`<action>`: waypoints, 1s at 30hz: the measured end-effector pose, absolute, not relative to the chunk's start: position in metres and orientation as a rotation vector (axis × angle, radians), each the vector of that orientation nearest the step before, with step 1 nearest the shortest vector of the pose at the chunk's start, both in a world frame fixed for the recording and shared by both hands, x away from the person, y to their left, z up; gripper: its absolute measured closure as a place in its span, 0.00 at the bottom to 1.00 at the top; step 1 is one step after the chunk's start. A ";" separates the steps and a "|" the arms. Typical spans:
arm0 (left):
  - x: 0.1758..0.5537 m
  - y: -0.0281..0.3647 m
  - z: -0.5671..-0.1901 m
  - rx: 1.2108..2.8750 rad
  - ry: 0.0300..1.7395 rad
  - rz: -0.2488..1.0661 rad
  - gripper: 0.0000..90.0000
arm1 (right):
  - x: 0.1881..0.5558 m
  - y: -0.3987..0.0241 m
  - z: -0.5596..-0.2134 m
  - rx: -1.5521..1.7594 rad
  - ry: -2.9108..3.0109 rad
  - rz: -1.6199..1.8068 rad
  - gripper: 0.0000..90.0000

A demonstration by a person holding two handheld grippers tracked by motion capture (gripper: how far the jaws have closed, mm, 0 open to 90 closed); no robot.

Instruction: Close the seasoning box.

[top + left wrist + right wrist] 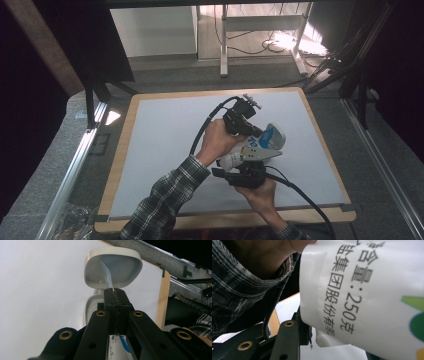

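White bottle (245, 152) gripped by right tool (248, 167) | left tool (115, 298) pinching its label | cap underside blurred

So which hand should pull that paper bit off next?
Probably the left gripper: its jaws are already pinched on the label strip by the open lid. The right gripper steadies the white container.
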State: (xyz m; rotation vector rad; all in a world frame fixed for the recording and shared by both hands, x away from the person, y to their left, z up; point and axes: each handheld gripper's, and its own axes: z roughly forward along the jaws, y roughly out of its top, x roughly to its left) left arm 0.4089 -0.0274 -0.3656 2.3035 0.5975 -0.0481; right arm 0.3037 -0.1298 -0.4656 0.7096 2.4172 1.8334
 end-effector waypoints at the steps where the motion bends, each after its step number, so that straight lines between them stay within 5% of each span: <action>1: 0.409 -0.027 -0.366 2.304 0.597 -0.048 1.00 | 0.304 -0.130 -0.466 0.709 2.417 1.833 0.67; 30: 0.406 -0.021 -0.369 2.285 0.588 -0.037 1.00 | 0.303 -0.128 -0.470 0.689 2.433 1.805 0.67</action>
